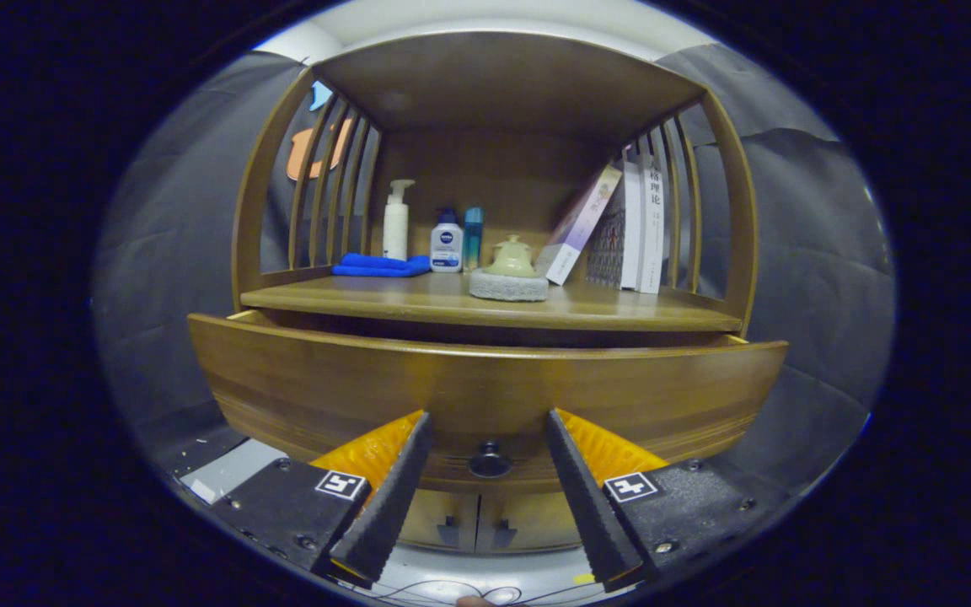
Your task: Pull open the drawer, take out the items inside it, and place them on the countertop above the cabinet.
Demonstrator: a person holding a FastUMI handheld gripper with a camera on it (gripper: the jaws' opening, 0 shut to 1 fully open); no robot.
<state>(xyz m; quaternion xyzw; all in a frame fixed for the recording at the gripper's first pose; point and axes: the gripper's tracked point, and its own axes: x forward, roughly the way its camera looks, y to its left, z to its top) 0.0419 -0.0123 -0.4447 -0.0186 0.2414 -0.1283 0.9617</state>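
The wooden drawer (485,384) stands pulled partly out of the cabinet, its wide front facing me. Its round dark knob (490,461) sits low on the front. My gripper (489,415) is open, a finger on each side of the knob with a clear gap to it, fingertips close against the drawer front. The drawer's inside is hidden behind its front panel. Above it runs the wooden countertop (603,310).
On the countertop stand a folded blue cloth (380,265), a white pump bottle (396,221), a small white-and-blue bottle (447,242), a slim blue bottle (473,238), a pale lidded pot on a grey pad (509,271) and leaning books (620,228). Below the drawer are two cabinet doors (477,523).
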